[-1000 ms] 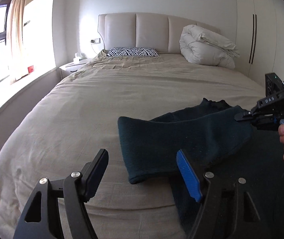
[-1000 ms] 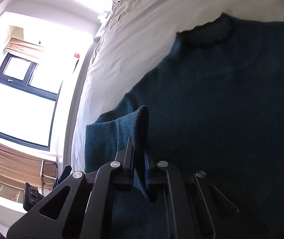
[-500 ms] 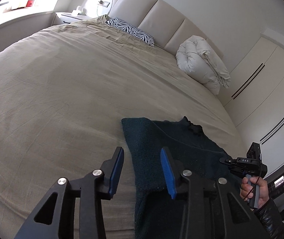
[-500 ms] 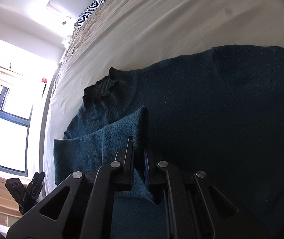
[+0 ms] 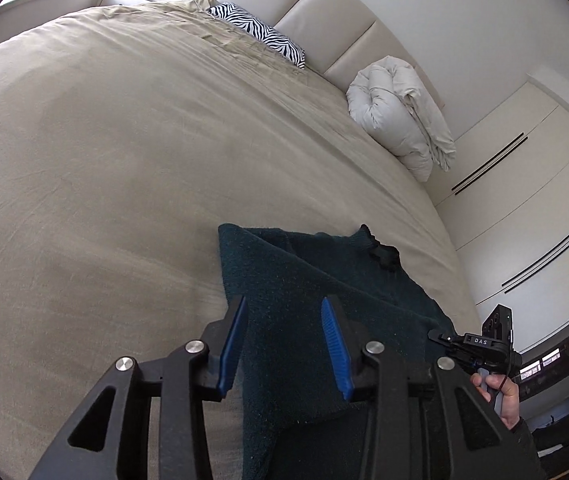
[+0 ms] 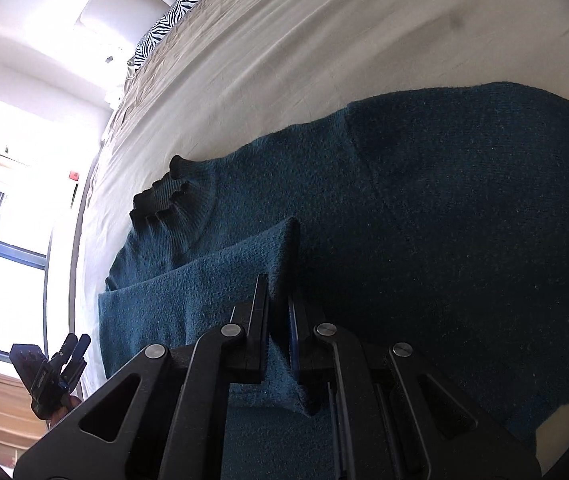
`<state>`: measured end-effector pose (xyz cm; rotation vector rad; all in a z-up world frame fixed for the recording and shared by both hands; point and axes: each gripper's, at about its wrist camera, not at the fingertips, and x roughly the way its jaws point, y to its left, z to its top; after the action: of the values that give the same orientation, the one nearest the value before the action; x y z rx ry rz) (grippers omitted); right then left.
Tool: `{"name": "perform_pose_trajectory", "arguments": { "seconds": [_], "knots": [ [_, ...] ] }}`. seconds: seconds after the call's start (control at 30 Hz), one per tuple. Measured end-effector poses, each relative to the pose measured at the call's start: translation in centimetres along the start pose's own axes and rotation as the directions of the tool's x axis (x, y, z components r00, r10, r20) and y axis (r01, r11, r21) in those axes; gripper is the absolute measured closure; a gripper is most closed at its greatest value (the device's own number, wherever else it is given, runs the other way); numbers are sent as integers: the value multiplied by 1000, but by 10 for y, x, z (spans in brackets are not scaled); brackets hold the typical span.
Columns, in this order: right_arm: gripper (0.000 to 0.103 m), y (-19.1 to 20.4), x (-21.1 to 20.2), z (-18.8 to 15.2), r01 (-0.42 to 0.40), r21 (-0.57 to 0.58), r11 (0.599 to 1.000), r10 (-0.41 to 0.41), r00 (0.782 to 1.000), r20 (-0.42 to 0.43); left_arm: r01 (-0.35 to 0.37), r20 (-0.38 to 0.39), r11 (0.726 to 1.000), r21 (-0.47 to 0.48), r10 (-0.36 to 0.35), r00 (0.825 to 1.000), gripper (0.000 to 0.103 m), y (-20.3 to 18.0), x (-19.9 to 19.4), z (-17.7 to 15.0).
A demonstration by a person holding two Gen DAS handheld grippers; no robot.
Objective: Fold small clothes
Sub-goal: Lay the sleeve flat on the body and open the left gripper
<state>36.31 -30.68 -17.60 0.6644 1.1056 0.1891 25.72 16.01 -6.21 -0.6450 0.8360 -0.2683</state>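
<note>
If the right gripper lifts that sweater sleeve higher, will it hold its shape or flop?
Likely flop: the sleeve already bends limply where the right gripper pinches it. The thick fuzzy knit probably won't slip from the pads. The sweater lies slack on the bed, so its body may drag along.

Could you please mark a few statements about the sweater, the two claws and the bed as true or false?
1. The right claw is shut on a fold of the dark teal sweater. True.
2. The left claw is clamped on the zebra pillow. False: it stands open over the sweater's edge; the pillow lies far off by the headboard.
3. The sweater lies on a beige bed. True.
4. The rolled white duvet covers the sweater. False: it sits apart, near the headboard.
</note>
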Motion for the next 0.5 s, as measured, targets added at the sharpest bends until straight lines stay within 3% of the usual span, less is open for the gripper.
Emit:
{"name": "perform_pose_trajectory", "arguments": {
  "seconds": [0.3, 0.43, 0.5],
  "knots": [
    [96, -20, -14, -1, -50, 29, 998, 50, 999, -5, 76, -23, 997, -27, -77, 997, 68, 5, 19, 20],
    [96, -24, -17, -1, -66, 38, 997, 66, 998, -10, 116, -84, 992, -53, -120, 989, 73, 13, 41, 24],
    [96, -27, -18, -1, -78, 47, 996, 79, 997, -11, 103, -117, 993, -58, -110, 987, 73, 20, 52, 22]
  ]
}}
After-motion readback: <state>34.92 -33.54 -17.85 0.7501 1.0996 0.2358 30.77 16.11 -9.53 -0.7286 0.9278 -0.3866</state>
